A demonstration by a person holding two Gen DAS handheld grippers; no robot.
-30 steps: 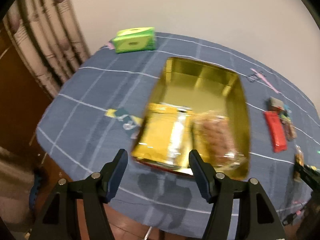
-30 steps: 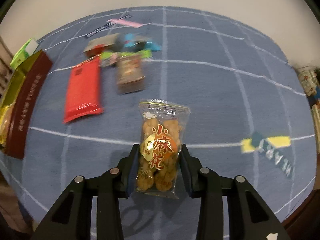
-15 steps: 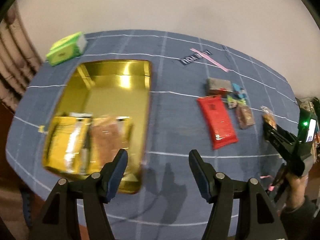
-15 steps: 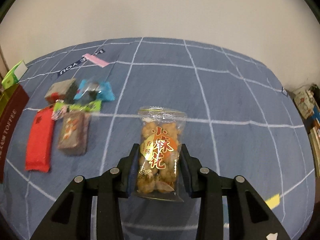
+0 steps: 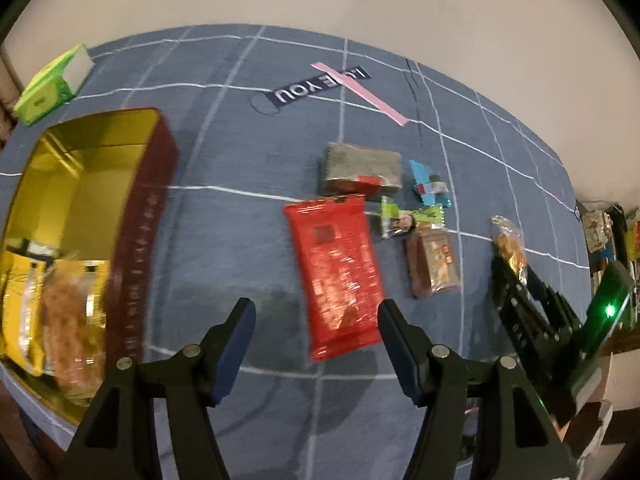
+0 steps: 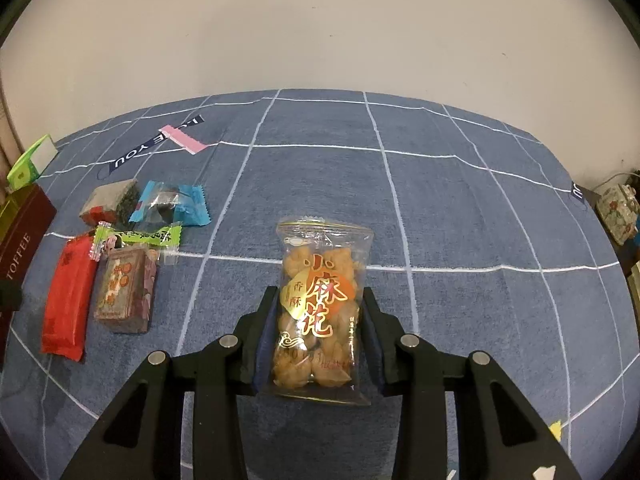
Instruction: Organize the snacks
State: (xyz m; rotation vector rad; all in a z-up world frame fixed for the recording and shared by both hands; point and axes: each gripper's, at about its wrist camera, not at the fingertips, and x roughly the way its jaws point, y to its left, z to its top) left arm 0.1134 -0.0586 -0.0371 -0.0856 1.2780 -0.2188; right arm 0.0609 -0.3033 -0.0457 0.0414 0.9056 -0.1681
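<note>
The right gripper point(image 6: 318, 336) is clamped on a clear plastic packet of fried twists with red and gold lettering point(image 6: 320, 312), pads pressing its two long sides so that it stands lifted above the cloth, ready, it seems, to be carried to the tin. The left gripper point(image 5: 316, 344) hangs with its jaws apart and nothing between them, above the near end of a flat red foil packet point(image 5: 336, 272), probably lining up for the next pick.

That red packet lies near the middle of the table, at the head of a loose cluster: a grey-green vacuum brick with a red label point(image 5: 362, 172), a blue wrapped sweet point(image 5: 430, 184), a lime-green wrapped sweet point(image 5: 412, 220) and a brown printed packet point(image 5: 434, 264). The maroon tin with a gold interior point(image 5: 140, 248) sits at the table's left edge and already holds a yellow packet point(image 5: 20, 304) and a clear bag of brown snacks point(image 5: 68, 320). A green carton point(image 5: 52, 84) stands at the far left corner.

The table wears a blue cloth with a white grid point(image 6: 460, 220), and behind it is a plain pale wall point(image 6: 320, 32).
</note>
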